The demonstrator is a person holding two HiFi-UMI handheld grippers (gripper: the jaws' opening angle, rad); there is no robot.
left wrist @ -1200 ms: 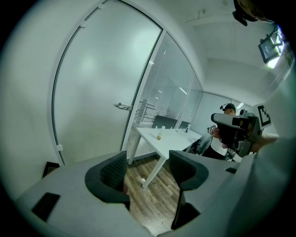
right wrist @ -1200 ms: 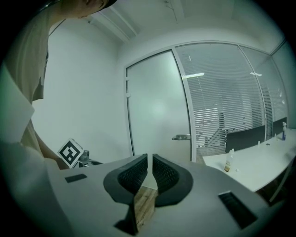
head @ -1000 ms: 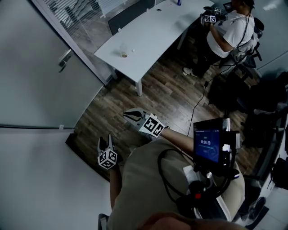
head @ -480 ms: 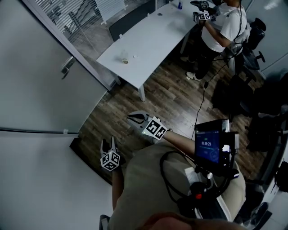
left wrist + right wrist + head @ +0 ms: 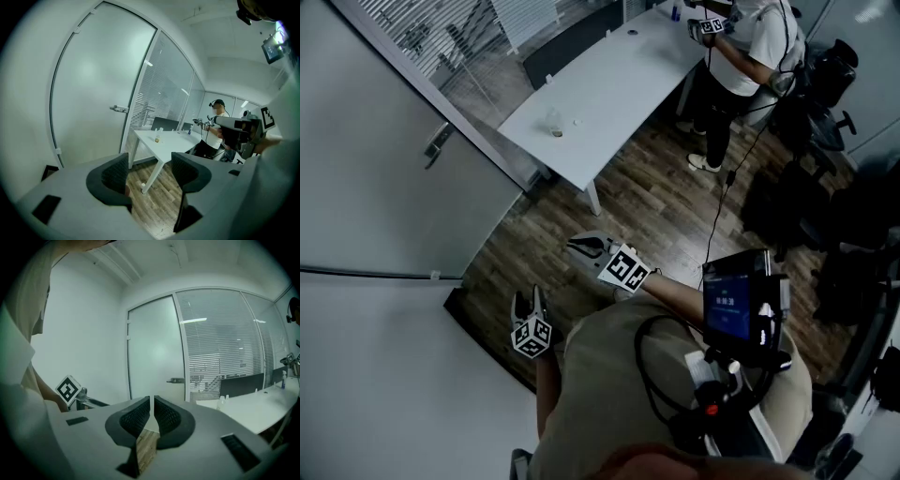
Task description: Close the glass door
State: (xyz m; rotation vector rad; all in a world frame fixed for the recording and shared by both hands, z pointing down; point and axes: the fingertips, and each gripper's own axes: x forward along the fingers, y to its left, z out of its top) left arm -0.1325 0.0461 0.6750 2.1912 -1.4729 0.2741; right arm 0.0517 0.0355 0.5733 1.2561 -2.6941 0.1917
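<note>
Where head view looked down: glass door stood upright at left, well apart frm both grippers; left gripper & right gripper hung over wood floor.
Table: small jar on it, contents unclear.
Left gripper view: jaws apart, empty; door's long axis ran vertical, lever handle lay level.
Right gripper view: jaws nearly touching, nothing held; door stood ahead.
Writing: marker cube showed pattern only, no legible txt.

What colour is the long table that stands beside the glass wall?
White. The table shows best in the head view.
</note>
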